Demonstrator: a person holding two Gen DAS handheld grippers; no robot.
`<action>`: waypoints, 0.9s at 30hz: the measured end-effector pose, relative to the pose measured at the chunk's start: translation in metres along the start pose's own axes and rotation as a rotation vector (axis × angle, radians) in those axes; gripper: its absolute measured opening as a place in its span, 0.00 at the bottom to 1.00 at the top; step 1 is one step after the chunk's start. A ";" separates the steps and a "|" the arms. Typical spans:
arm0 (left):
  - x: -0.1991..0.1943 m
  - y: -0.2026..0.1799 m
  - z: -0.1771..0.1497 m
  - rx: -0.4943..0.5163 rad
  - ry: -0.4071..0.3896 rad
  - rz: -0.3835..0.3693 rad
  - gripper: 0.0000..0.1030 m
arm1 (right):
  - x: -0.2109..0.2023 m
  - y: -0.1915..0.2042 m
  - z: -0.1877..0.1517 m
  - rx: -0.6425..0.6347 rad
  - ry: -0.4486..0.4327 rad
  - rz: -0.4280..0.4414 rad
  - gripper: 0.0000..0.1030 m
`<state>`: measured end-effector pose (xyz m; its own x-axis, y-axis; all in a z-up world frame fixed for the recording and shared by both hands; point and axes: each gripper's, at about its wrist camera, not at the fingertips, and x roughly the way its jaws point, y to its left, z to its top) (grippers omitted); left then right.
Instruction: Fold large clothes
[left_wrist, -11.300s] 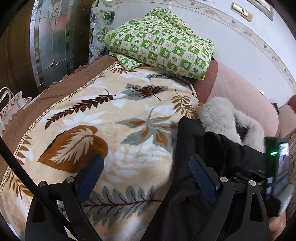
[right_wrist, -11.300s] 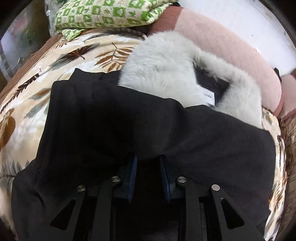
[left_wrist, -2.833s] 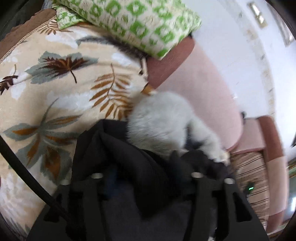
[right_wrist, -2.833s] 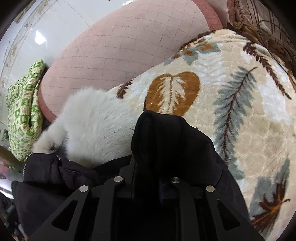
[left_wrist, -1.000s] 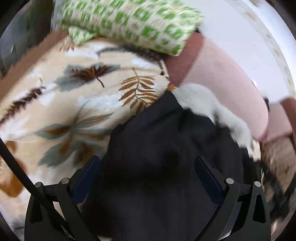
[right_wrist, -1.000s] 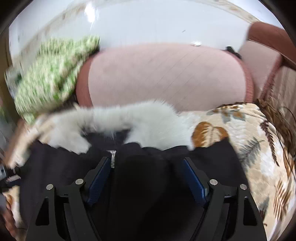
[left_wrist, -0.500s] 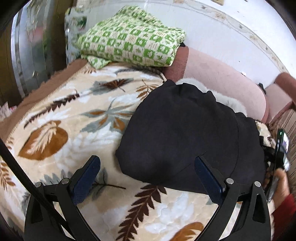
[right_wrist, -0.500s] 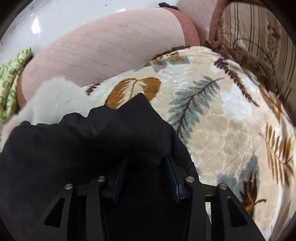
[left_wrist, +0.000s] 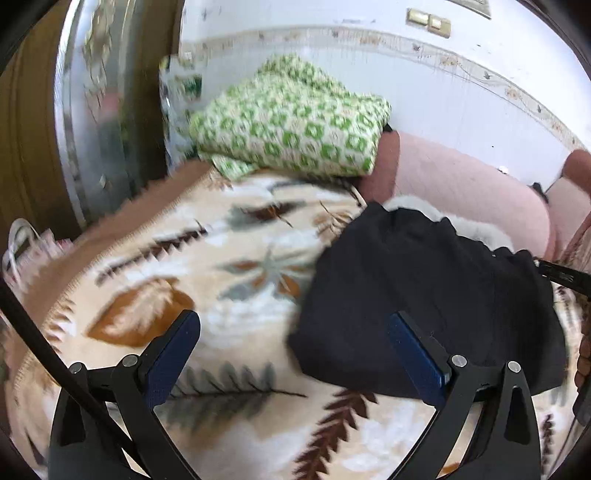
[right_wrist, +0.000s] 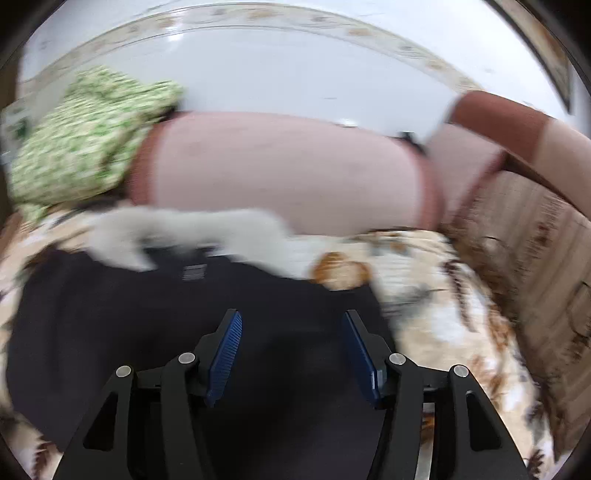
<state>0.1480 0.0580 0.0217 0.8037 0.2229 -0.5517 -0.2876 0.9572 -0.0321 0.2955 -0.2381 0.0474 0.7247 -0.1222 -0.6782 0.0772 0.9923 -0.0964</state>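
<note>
A black coat (left_wrist: 424, 291) lies folded in a compact bundle on the leaf-patterned blanket (left_wrist: 207, 280), its grey fur collar (left_wrist: 476, 230) showing at the far edge by the sofa back. My left gripper (left_wrist: 295, 350) is open and empty above the blanket, just left of and in front of the bundle. In the right wrist view the coat (right_wrist: 147, 317) fills the lower frame with the fur collar (right_wrist: 192, 230) beyond it. My right gripper (right_wrist: 293, 349) is open and empty, over the coat.
A folded green checked blanket (left_wrist: 291, 134) sits on the sofa's left end. The pink sofa back (right_wrist: 288, 170) runs behind the coat. A brown armrest (right_wrist: 517, 125) is at the right. A mirrored cabinet door (left_wrist: 110, 110) stands at the left.
My right gripper has opened and let go of the coat, and tilted up toward the sofa back. My left gripper has pulled back and left, still open. The coat stays folded.
</note>
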 end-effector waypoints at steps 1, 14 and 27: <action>-0.003 -0.002 0.000 0.020 -0.020 0.016 0.99 | 0.007 0.010 -0.001 0.003 0.018 0.026 0.58; 0.008 -0.027 -0.009 0.162 0.007 -0.022 0.99 | 0.084 0.059 -0.010 0.040 0.153 0.017 0.75; 0.020 -0.024 -0.016 0.100 0.116 -0.167 0.99 | 0.051 0.075 -0.035 -0.044 0.096 0.027 0.79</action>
<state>0.1627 0.0361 -0.0017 0.7692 0.0423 -0.6376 -0.0977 0.9939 -0.0520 0.3142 -0.1702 -0.0204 0.6570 -0.0982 -0.7475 0.0269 0.9939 -0.1070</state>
